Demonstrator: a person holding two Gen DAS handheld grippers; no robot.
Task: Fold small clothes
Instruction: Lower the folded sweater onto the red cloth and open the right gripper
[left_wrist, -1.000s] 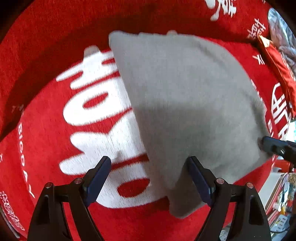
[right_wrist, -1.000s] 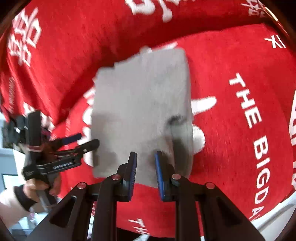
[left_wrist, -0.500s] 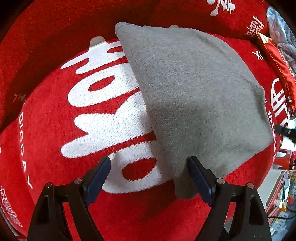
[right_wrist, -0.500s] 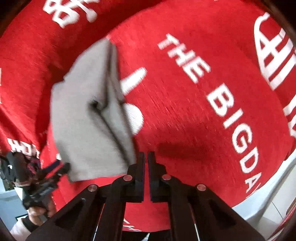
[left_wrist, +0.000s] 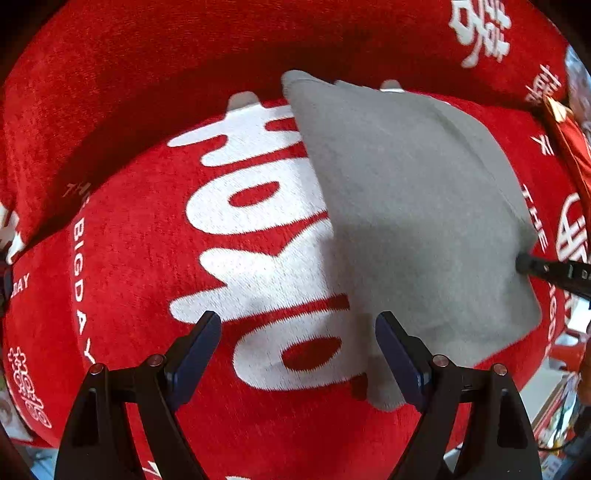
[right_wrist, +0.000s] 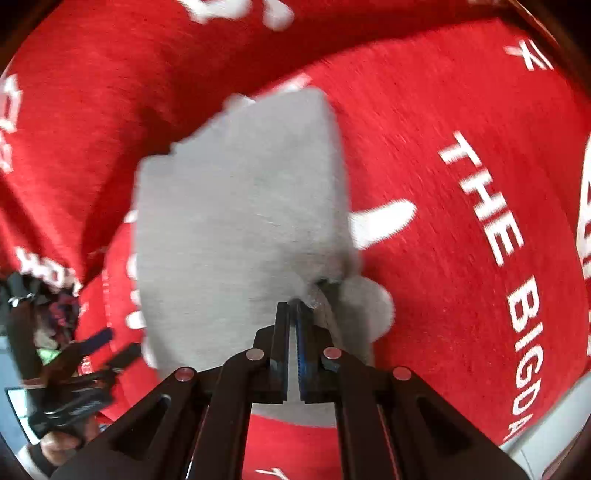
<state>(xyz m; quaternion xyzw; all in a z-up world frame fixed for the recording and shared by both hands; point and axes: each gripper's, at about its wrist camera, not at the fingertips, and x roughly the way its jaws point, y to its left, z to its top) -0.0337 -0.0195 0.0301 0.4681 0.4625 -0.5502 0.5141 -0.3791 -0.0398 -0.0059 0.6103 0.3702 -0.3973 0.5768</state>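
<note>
Jaws of the right gripper (right_wrist: 291, 306) pinched the grey garment's (left_wrist: 406, 206) edge at six o'clock on the red blanket (left_wrist: 129, 258), the left gripper (left_wrist: 297, 339) gaped empty; a thin bite could slip, undoing the fold.

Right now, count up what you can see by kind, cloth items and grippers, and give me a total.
Grey folded garment: 1
Red printed blanket: 1
Grippers: 2, left gripper and right gripper
Total: 4
</note>
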